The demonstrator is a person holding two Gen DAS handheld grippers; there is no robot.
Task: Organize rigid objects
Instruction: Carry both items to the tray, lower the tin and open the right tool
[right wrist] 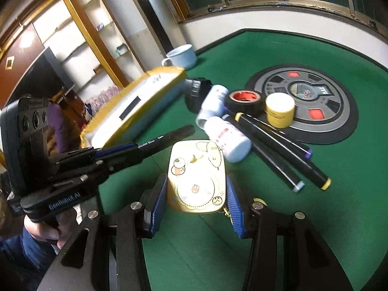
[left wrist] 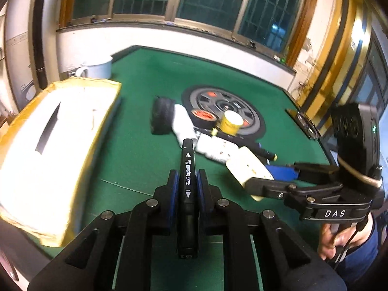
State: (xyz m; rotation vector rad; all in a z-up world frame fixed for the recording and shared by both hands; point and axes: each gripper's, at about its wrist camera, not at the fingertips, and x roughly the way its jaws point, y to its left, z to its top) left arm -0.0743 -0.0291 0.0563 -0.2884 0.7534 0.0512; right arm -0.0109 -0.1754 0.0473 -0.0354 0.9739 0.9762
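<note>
centrally, a black marker pen (left wrist: 188, 181) is sitting clamped between the blue pads of the left hand-held gripper (left wrist: 186, 181), whose jaws are standing nearly together on its barrel; the pen is pointing forward, above the green surface (left wrist: 135, 150) and touching nothing else. seen from the right wrist view, the same pen (right wrist: 165, 138) is projecting past the left hand-held gripper's tips toward the yellow-edged white box (right wrist: 135, 106).

the right hand-held gripper (right wrist: 197, 191) is standing partly open with a cream tin (right wrist: 197, 177), printed with cartoon figures, between its two blue pads; both pads are lying against the tin's sides, holding it. in the left wrist view that tin (left wrist: 247, 169) is appearing at the end of the right hand-held gripper (left wrist: 254, 181).

beyond the tin, a loose heap is lying on the surface: a white bottle (right wrist: 228, 138) on its side, a second white bottle with a black cap (right wrist: 206, 97), a roll of black tape with a red core (right wrist: 245, 100), a small yellow jar with a white lid (right wrist: 278, 109), and two more dark markers (right wrist: 278, 150) lying side by side. the jar and tape are resting at the edge of a round grey and black panel (right wrist: 334, 111) set in the surface.

a white mug (right wrist: 180, 55) is standing at the far corner, behind the box. a person's hand (right wrist: 48, 228) is gripping the left handle.
</note>
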